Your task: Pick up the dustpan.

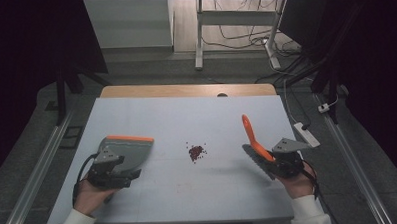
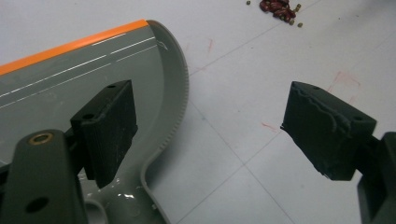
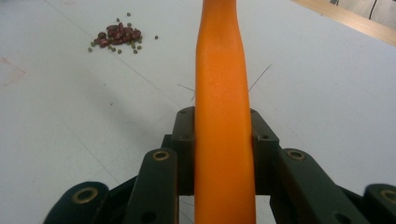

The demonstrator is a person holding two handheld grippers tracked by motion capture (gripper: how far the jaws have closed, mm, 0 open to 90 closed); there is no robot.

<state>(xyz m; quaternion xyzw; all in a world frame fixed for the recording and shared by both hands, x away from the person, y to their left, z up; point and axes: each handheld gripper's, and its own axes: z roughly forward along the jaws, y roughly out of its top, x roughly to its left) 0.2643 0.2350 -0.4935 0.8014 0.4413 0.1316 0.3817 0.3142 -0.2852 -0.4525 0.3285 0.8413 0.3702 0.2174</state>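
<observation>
- Left gripper (image 1: pixel 119 171) sits low at the bench's near-left, held by a hand (image 1: pixel 89 196) in a white sleeve.
- Its jaws stand wide apart with nothing between them; in the left gripper view one black pad (image 2: pixel 108 128) hangs over the dustpan, the other (image 2: pixel 327 128) over bare bench.
- Dustpan (image 1: pixel 130 150) lies flat on the bench (image 1: pixel 176 113), grey, with an orange lip on its far edge; it is just ahead of and partly under the left gripper.
- Can't tell whether the left pad touches the pan surface.
- Beans (image 1: pixel 196 152): small pile of dark red ones with a few greenish strays, mid-bench, between the dustpan and the brush, apart from both.
- The pile shows at the top right of the left gripper view (image 2: pixel 279 8) and at the top left of the right gripper view (image 3: pixel 117 36).
- Brush (image 1: pixel 253 140): orange handle points up and away, dark bristle head at the near end, low over the bench.
- Right gripper (image 1: pixel 281 161), near-right, is clamped on the brush handle; the right gripper view shows the handle (image 3: pixel 223 130) squeezed between both jaws.
- Right hand (image 1: pixel 299 183) with white sleeve behind it at the bench's near edge.
</observation>
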